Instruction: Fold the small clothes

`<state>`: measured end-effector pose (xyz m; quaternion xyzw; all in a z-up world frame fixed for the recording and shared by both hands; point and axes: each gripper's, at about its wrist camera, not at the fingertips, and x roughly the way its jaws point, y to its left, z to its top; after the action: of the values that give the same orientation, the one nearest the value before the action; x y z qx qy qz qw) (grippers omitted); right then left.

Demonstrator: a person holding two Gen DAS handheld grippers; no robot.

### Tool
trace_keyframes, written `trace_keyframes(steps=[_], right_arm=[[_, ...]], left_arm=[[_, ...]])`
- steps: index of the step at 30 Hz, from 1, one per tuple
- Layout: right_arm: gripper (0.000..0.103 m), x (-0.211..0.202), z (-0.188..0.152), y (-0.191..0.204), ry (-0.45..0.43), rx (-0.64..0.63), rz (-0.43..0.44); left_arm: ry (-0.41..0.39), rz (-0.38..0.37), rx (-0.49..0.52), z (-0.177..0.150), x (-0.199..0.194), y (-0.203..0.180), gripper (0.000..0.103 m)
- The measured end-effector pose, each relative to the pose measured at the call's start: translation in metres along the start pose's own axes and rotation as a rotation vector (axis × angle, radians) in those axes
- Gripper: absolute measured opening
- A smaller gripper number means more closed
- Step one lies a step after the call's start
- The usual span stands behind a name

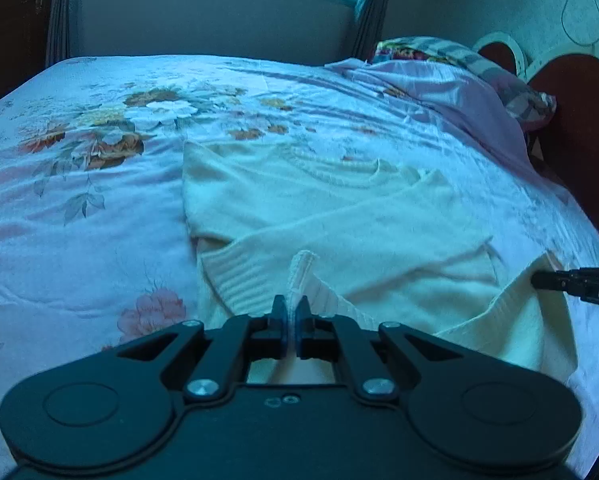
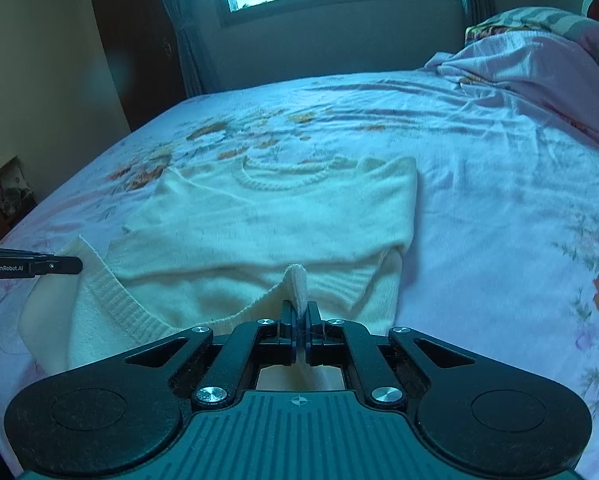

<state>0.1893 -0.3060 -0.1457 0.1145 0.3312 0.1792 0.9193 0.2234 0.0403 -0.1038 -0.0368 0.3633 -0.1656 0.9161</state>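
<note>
**Cream knit on a floral sheet**

The sweater [image 2: 267, 216] is plain cream with ribbed hem and cuffs; the bedsheet [image 1: 79, 208] is pale pink, printed with orange, white and pink flowers and grey-green leaves; the crumpled blanket [image 2: 539, 64] is plain pink; both grippers' frames are black.

The left gripper [image 2: 65, 265], reaching in from the left edge of the right wrist view beside the cream sweater [image 2: 267, 216], bears "GenRobot.AI" in white on its black side. The right gripper [image 1: 539, 280], entering the left wrist view at the sweater's right edge, shows the pale letters "DAS" on its black body; the rest is cut off.
</note>
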Motion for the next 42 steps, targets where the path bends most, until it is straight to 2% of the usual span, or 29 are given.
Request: trace_keyframes(steps=[7,15,22,29,31,32,34,35,37,39,41,42], right_arm=[[0.003,0.011,0.043,-0.011,-0.093,0.013,-0.030],[0.003,0.068,0.102,-0.041,-0.137,0.039,-0.070],[0.003,0.135,0.131,-0.065,-0.109,0.034,-0.121],[0.003,0.191,0.126,-0.088,-0.052,0.041,-0.189],[0.003,0.211,0.117,-0.094,0.032,0.040,-0.209],[0.003,0.212,0.113,-0.095,0.015,0.034,-0.223],[0.003,0.207,0.112,-0.096,-0.005,0.052,-0.236],[0.003,0.202,0.113,-0.096,-0.016,0.061,-0.251],[0.003,0.189,0.115,-0.096,-0.060,0.060,-0.298],[0.003,0.172,0.119,-0.091,-0.108,0.045,-0.354],[0.003,0.160,0.123,-0.082,-0.147,0.037,-0.310],[0.003,0.160,0.124,-0.074,-0.139,0.018,-0.280]], left_arm=[[-0.100,0.002,-0.091,0.045,0.016,0.014,0.002],[-0.147,0.048,-0.129,0.101,0.074,0.029,0.002],[-0.115,0.076,-0.127,0.129,0.138,0.041,0.002],[-0.070,0.115,-0.151,0.122,0.185,0.052,0.002],[0.012,0.143,-0.137,0.114,0.203,0.054,0.006],[0.012,0.145,-0.140,0.110,0.204,0.055,0.008],[0.006,0.155,-0.159,0.112,0.199,0.058,0.014],[-0.003,0.169,-0.162,0.114,0.194,0.058,0.024],[-0.047,0.203,-0.161,0.117,0.178,0.060,0.030],[-0.090,0.204,-0.158,0.120,0.159,0.060,0.042],[-0.113,0.192,-0.119,0.121,0.147,0.052,0.043],[-0.105,0.182,-0.090,0.120,0.147,0.046,0.046]])
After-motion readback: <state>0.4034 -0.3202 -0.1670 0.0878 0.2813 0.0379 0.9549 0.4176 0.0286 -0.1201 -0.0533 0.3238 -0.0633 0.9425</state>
